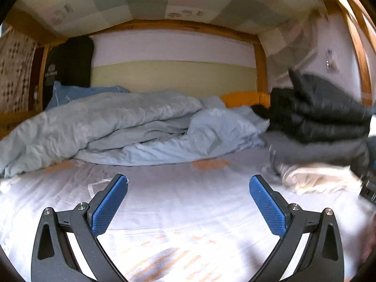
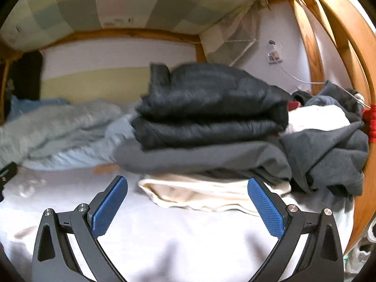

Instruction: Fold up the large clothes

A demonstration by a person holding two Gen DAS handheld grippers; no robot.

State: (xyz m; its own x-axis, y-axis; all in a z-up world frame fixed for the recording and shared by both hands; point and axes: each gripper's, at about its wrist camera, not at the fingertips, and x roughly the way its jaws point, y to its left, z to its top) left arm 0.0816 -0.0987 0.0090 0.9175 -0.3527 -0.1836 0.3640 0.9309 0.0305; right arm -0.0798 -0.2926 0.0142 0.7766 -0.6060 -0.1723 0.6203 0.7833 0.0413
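Right wrist view: the stack (image 2: 211,127) lies straight ahead of the right gripper (image 2: 188,189), long axis crosswise. Both grippers gape empty. The left gripper (image 1: 189,188) faces bare sheet (image 1: 183,202), so the right is nearer.

You are looking through two fisheye lenses that bow the wooden bed frame (image 2: 315,54) into curves and leave black corners around each round picture. Soft daylight falls bright on the white sheet (image 1: 188,202), nearly washing it out near the lens, with faint grey shadows low in the right wrist view. The stack of dark clothes (image 2: 211,108) is smeared by motion blur in both views, while the blue pads (image 1: 110,204) stay sharp.
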